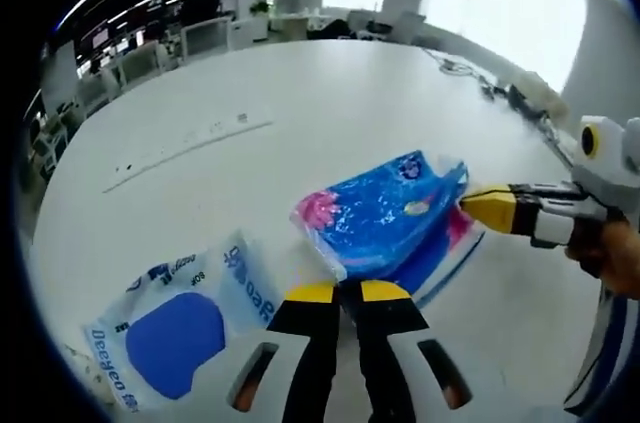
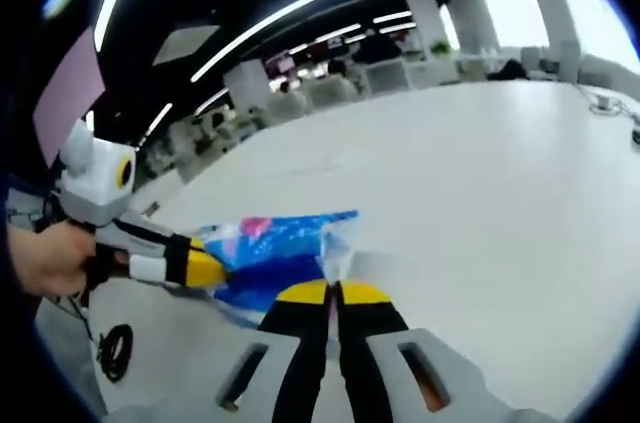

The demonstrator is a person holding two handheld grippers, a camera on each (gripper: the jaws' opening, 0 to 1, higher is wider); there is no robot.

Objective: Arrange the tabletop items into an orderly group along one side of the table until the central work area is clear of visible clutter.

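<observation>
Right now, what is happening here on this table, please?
A person holds a gripper in each hand over a large white table. Both grippers are shut on the same blue plastic packet: the left gripper pinches its near edge and the right gripper pinches the opposite edge. A second pack, white with a blue oval, lies flat beside it, untouched.

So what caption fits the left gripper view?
Both grippers pinch a blue packet on the white table.
</observation>
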